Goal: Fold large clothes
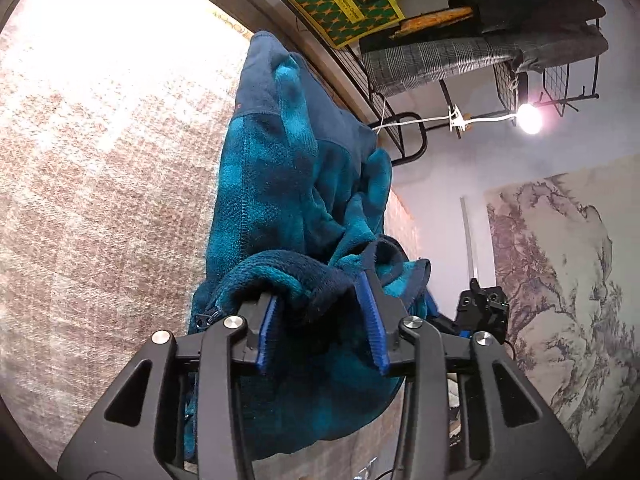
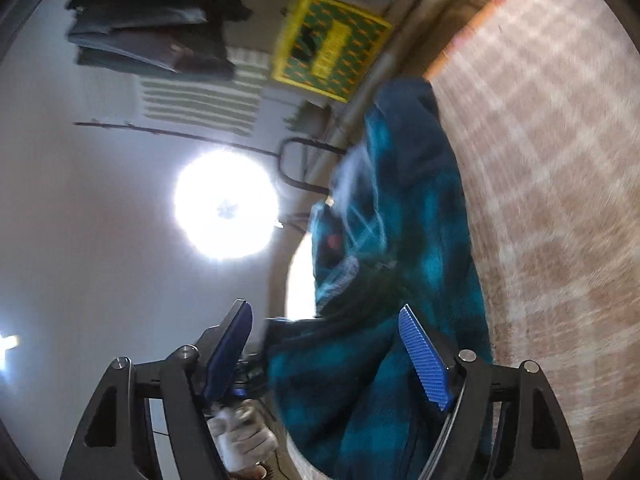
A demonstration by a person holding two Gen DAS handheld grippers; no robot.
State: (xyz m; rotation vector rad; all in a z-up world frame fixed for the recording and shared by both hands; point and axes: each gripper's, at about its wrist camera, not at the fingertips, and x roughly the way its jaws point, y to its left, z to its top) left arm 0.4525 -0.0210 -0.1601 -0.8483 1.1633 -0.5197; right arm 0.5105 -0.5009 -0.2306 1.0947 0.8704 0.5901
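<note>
From the left wrist, the left gripper (image 1: pixel 322 322) stands parted with the blue fleece jacket (image 1: pixel 296 184) bunched loosely between its pads, likely just released onto the rug (image 1: pixel 100 160). From the right wrist, the right gripper (image 2: pixel 336 354) gapes wide, the fleece ahead of it and lying against one pad.

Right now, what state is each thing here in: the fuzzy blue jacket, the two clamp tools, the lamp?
Teal-and-navy checked fleece jacket: bunched, draped over the rug.
Left gripper: open, fleece between its jaws.
Right gripper: wide open, fleece beside one pad.
Round lamp: on.
Pink-beige woven rug: flat.
</note>
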